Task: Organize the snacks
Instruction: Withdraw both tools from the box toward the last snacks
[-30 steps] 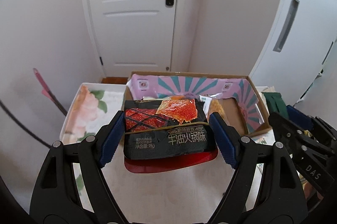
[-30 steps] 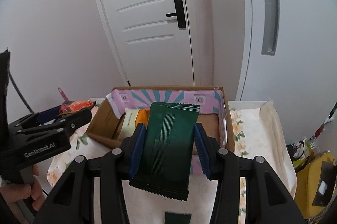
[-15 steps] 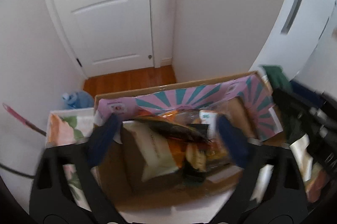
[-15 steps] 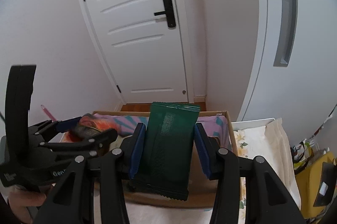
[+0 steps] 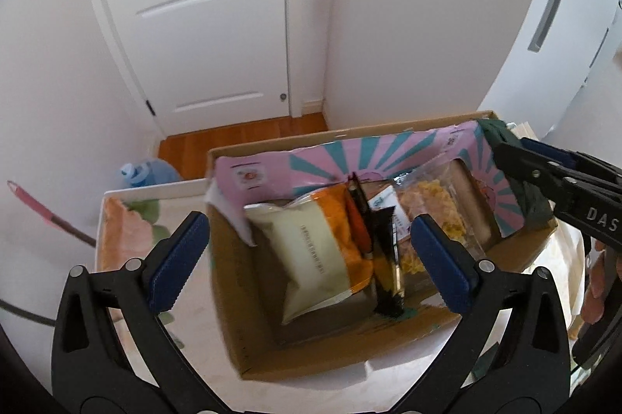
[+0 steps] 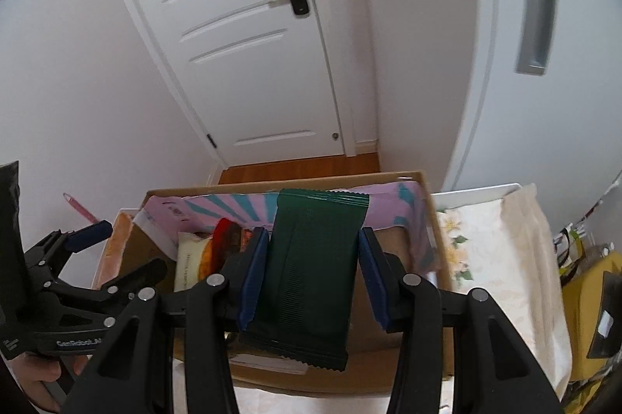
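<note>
A cardboard box [image 5: 311, 348] with a pink and teal striped liner sits on the table and also shows in the right wrist view [image 6: 412, 340]. My left gripper [image 5: 311, 260] is open and empty above it. Below it the black and red snack packet [image 5: 383, 258] stands on edge between a cream and orange bag [image 5: 315, 254] and a clear bag of yellow snacks [image 5: 431, 215]. My right gripper [image 6: 311, 278] is shut on a dark green packet [image 6: 311, 270] over the box's right part. That packet also shows in the left wrist view [image 5: 505, 142].
A floral cloth [image 6: 501, 258] covers the table around the box. A white door [image 5: 194, 25] and wood floor [image 5: 241, 138] lie beyond. A blue water jug [image 5: 147, 173] stands on the floor at the left. Yellow bags [image 6: 591, 301] are at the far right.
My left gripper has moved forward over the box, opened and let go of the black and red packet, which now stands in the box. My right gripper has moved over the box with the green packet.
</note>
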The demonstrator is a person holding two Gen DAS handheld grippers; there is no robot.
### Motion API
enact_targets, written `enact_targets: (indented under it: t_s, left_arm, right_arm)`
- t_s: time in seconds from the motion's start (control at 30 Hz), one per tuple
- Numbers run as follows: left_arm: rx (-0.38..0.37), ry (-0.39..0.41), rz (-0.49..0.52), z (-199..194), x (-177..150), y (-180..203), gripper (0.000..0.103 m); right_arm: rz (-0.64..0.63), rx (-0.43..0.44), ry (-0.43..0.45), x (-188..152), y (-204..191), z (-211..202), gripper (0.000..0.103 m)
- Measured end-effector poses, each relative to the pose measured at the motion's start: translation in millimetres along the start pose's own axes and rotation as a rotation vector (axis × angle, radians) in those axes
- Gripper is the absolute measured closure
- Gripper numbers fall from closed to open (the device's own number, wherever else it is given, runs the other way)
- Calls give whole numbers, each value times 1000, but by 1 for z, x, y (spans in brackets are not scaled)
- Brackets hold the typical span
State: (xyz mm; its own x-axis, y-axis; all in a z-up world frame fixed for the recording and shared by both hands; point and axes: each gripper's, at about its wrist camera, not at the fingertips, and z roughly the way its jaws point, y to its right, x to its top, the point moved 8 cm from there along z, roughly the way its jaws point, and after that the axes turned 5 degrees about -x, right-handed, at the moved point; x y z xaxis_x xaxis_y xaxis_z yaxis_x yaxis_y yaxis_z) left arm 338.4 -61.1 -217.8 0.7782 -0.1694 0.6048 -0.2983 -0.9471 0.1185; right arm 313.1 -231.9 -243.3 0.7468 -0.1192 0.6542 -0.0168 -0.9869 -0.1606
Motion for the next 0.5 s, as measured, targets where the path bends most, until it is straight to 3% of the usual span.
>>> enact_targets:
  t_s: [0.17,0.23,0.3,0.5]
  left_arm:
    - [16,-2,-18,-8,-8,-14,1]
    - [18,0,-27,-11,-9,-17,1]
    - [19,0,-38,-15,-12,-20,1]
    - [11,24,-61,-29,-17,-27,1]
  right_arm:
    - [-29,50,-16,4,-26,10,60]
    - [-7,69,-30,4,-31,16,50]
    - [37,87,-28,5,-31,20,17]
    - [70,89,20,6,-20,0,13]
